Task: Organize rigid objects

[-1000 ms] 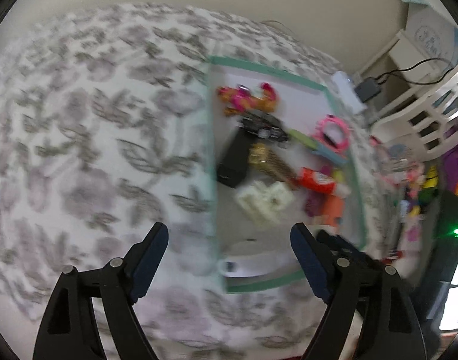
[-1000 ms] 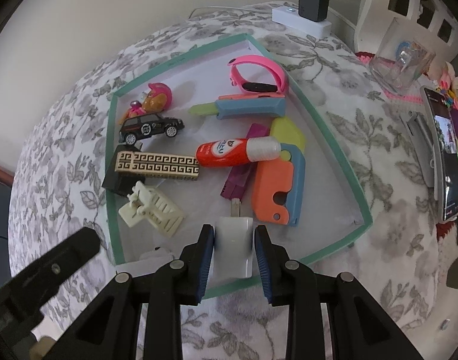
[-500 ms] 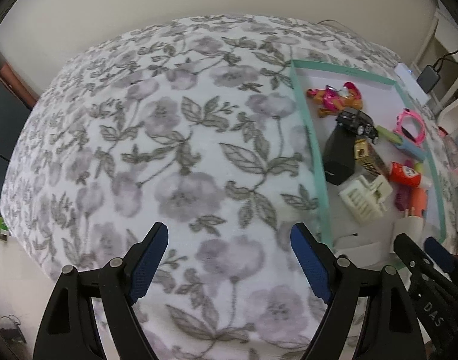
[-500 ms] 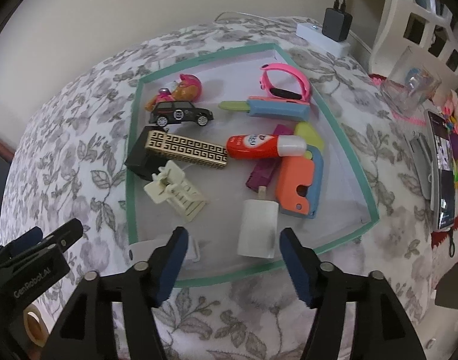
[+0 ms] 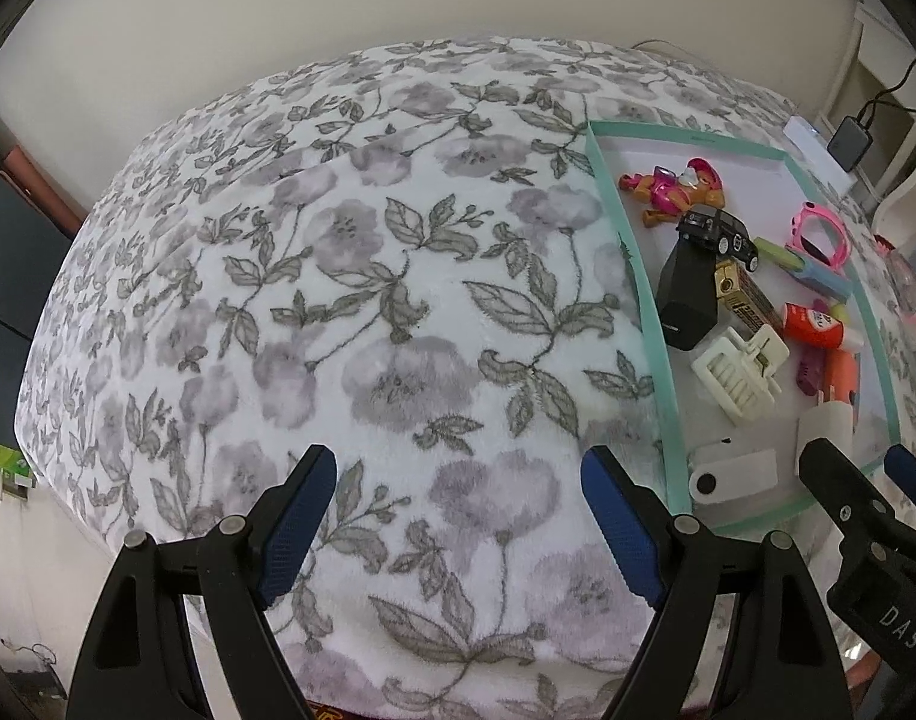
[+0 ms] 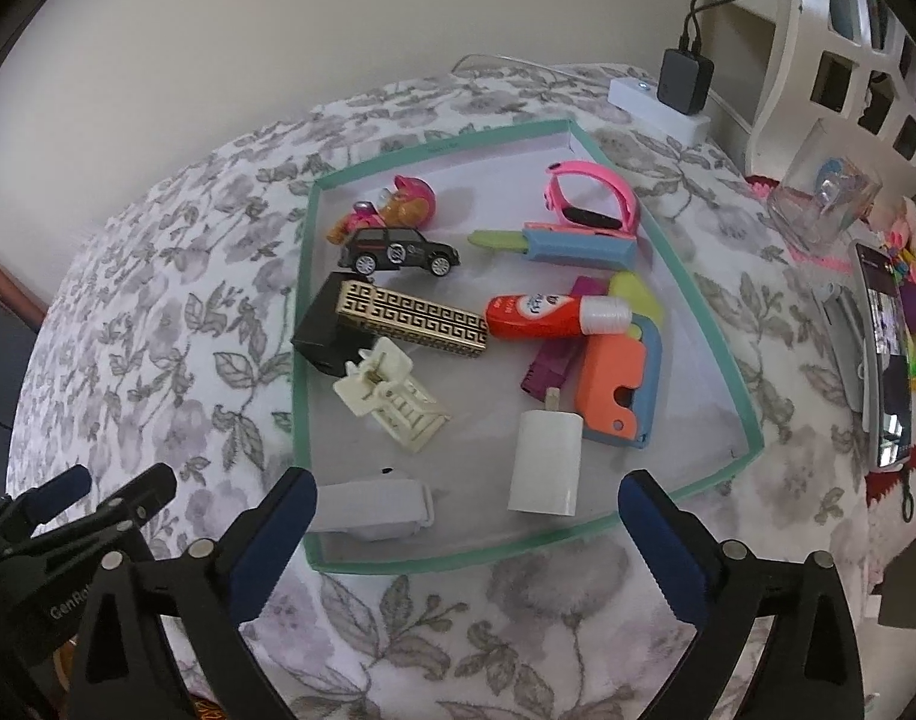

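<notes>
Since a second ago, we find the right gripper (image 6: 466,522) off the white charger (image 6: 544,459), its jaws opening with nothing between them; the charger lies just ahead, inside the green-rimmed tray (image 6: 721,360). Left gripper (image 5: 458,516) stands spread and empty over the floral cover (image 5: 338,300). Risk: a low retreat could catch the tray's near rim. The white item (image 6: 371,507) behind the left finger is unidentifiable.

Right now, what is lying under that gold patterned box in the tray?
One end of the gold patterned box rests on a black block; the other end reaches toward the red tube. Whatever lies beneath the block is hidden from both views.
</notes>
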The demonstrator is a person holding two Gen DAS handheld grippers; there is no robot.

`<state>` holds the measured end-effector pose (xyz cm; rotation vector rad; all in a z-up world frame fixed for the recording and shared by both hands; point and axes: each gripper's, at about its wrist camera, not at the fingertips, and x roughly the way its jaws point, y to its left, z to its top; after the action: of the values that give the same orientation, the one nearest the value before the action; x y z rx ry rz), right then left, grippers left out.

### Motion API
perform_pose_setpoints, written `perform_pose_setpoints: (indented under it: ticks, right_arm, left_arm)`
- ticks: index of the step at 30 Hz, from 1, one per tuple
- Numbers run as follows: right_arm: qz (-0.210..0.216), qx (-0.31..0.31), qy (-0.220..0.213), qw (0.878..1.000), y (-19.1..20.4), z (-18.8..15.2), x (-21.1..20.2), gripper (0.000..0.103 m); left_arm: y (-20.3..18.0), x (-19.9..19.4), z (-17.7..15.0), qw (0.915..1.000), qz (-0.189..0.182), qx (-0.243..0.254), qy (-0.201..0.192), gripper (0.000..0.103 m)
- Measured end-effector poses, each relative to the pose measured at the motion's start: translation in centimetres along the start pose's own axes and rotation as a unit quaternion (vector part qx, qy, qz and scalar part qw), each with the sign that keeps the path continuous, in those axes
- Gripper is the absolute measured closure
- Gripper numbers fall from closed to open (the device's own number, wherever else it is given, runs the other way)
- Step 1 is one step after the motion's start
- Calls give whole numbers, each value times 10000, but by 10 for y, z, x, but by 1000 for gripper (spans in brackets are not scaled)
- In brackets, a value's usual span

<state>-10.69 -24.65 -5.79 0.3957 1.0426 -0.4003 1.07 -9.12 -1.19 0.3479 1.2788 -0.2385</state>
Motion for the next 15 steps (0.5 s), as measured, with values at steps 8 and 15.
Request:
perform_pose_setpoints:
  ticks: [8, 15]
  right_arm:
    - [39, -93, -206, 9997, 6, 1, -9, 0]
    - [124, -168, -272, 9994, 11, 0, -15, 0]
  left_arm:
    - [16, -11, -4, 9987, -345, -310, -210, 15]
    - [29, -21, -7, 9966, -490, -499, -434, 5]
